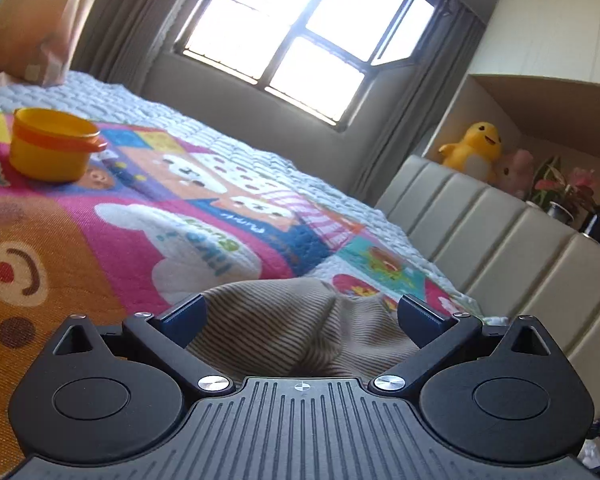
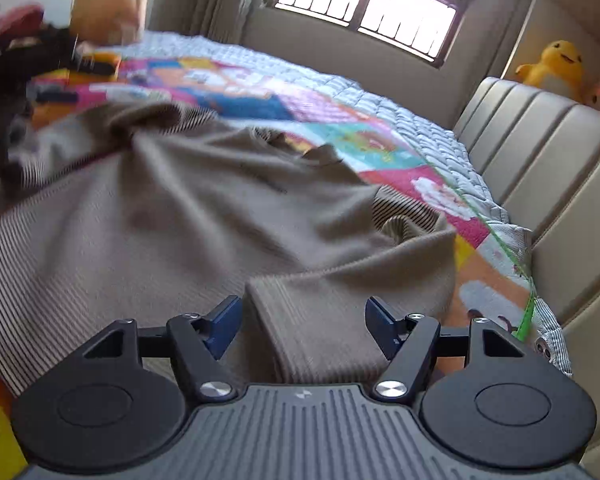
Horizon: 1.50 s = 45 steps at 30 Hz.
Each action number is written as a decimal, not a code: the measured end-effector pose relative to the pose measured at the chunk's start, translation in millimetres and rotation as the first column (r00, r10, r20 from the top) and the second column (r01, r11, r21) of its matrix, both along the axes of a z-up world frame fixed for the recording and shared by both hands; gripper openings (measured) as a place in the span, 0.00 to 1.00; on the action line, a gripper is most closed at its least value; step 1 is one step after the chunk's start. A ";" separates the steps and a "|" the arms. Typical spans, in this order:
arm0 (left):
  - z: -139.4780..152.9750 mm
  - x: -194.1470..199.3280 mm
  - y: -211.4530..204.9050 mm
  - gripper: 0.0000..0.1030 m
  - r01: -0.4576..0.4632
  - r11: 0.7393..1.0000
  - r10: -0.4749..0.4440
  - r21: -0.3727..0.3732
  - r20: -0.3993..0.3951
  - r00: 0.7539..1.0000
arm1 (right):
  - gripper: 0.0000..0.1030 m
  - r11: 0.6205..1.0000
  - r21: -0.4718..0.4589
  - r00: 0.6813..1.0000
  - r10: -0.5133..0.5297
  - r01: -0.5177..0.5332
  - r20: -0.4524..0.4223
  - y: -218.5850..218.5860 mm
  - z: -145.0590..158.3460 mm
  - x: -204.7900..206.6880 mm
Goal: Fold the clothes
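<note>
Left gripper (image 1: 300, 316): I see my jaws spread wide, low over the bed, with a raised hump of the sweater (image 1: 300, 328) between the blue pads; the pads stand apart from the cloth on both sides, gripping nothing.
Right gripper (image 2: 302, 322): jaws wide open too; a ribbed cuff or hem edge of the sweater (image 2: 204, 208) runs up between them, nearer my left pad, not pinched.
Sweater: tan, finely striped knit, spread rumpled across the quilt (image 1: 112, 216). In the right view its far edge folds over in peaks and a striped inner layer shows under the flap at right.
Edges: the sweater's right edge stops short of the quilt's green-trimmed border (image 2: 496, 236); the headboard (image 2: 540, 152) rises just beyond that border.
Open room: bare quilt lies ahead of the left gripper, out to the pale bedspread and the wall under the window (image 1: 300, 36).
Obstacles: a yellow pot (image 1: 54, 144) stands on the quilt, far left, well apart from the sweater; a paper bag (image 1: 40, 24) sits at the far corner of the bed.
Left side of the right view: dark, blurred shapes I cannot make out.
</note>
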State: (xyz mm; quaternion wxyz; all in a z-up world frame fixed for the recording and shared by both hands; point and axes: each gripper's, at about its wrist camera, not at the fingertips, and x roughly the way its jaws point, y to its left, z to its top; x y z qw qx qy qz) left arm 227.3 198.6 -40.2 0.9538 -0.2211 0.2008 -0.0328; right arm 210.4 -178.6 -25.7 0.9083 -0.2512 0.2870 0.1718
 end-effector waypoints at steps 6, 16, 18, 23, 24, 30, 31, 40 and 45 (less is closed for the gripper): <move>3.0 -36.0 -25.8 1.00 0.109 0.990 -0.106 0.091 -0.042 0.993 | 0.14 0.996 -0.048 0.997 -0.070 0.071 0.020 -7.7 -16.7 11.8; -22.9 -53.2 -4.1 1.00 0.115 0.991 -0.117 -0.074 -0.032 0.993 | 0.11 0.869 0.115 0.820 -0.494 0.482 0.290 -159.0 96.2 110.7; -16.3 -56.6 -7.1 1.00 0.114 0.993 -0.115 -0.035 -0.024 0.993 | 0.10 0.852 0.095 0.805 -0.519 0.515 0.288 -174.0 95.3 123.8; 9.4 -70.7 -27.9 1.00 0.127 0.935 -0.121 0.332 -0.037 0.992 | 0.15 0.800 0.108 0.771 -0.598 0.590 0.219 -189.3 65.5 131.7; 13.2 -75.2 -33.1 1.00 0.139 0.892 -0.135 0.430 -0.041 0.990 | 0.20 0.803 0.149 0.776 -0.596 0.577 0.206 -189.9 62.7 124.5; 6.1 -82.1 -58.2 1.00 0.258 0.564 -0.201 0.785 -0.172 0.964 | 0.51 0.849 0.345 0.869 -0.471 0.400 0.151 -168.5 48.4 77.1; 2.2 -79.2 -61.9 1.00 0.281 0.517 -0.201 0.809 -0.204 0.958 | 0.51 0.852 0.374 0.885 -0.443 0.366 0.143 -163.6 45.9 69.5; 36.7 -22.8 -49.6 0.11 0.284 0.701 -0.094 0.654 -0.311 0.946 | 0.56 0.761 0.595 0.936 -0.350 0.258 0.042 -149.4 -8.5 51.0; 129.6 -3.4 17.4 0.06 -0.014 0.913 0.099 0.409 -0.189 0.977 | 0.59 0.639 0.721 0.919 -0.395 0.269 0.007 -184.2 -45.8 34.7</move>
